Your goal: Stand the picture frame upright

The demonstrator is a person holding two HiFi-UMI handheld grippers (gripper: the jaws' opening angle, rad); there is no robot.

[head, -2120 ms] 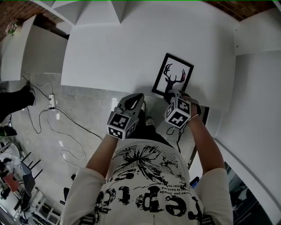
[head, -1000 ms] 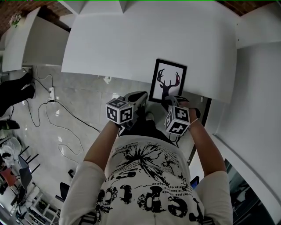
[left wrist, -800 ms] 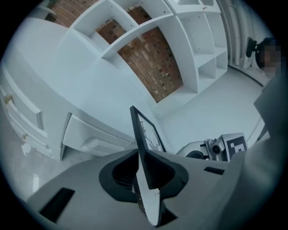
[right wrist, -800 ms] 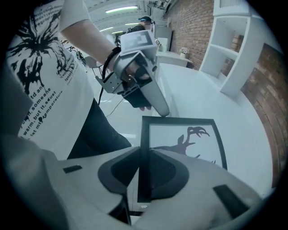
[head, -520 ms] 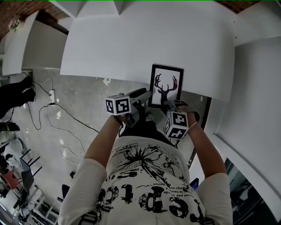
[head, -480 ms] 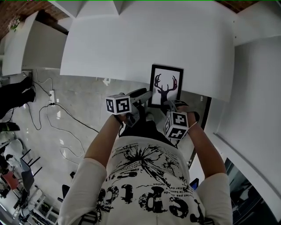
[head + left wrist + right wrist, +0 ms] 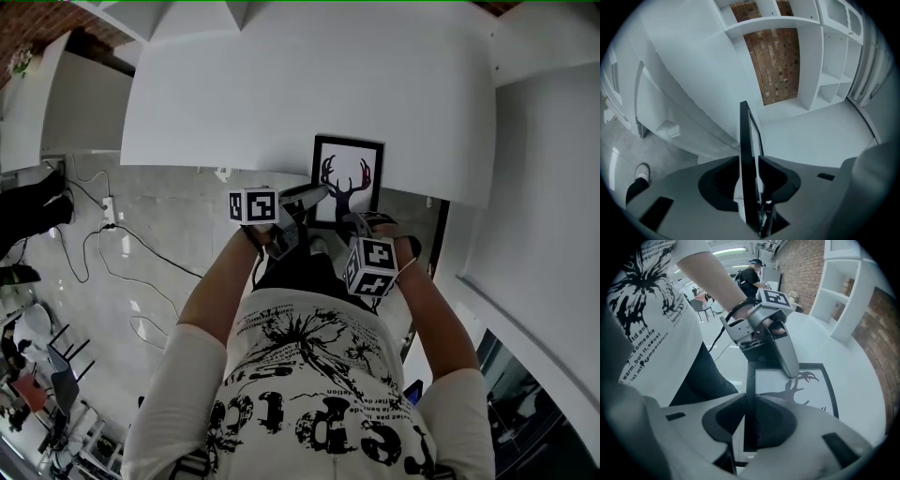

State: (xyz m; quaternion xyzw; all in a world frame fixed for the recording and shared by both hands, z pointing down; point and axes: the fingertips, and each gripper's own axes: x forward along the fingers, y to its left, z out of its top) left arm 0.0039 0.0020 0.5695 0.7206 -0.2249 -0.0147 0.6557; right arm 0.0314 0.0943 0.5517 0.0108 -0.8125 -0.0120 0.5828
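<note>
At a white tabletop's near edge, a deer-print picture frame is clamped by the right tongs and by the left tongs, just closed onto it, with cables trailing across the grey floor and a brick wall behind the shelves.

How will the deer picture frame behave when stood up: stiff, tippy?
Likely stiff: the picture frame shows a dead-straight edge in the left gripper view. Probably tippy upright, since that edge is thin.

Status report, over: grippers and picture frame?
Right gripper shut on picture frame, near edge. Left gripper jaws just closing on its left side. Nothing in the way.
</note>
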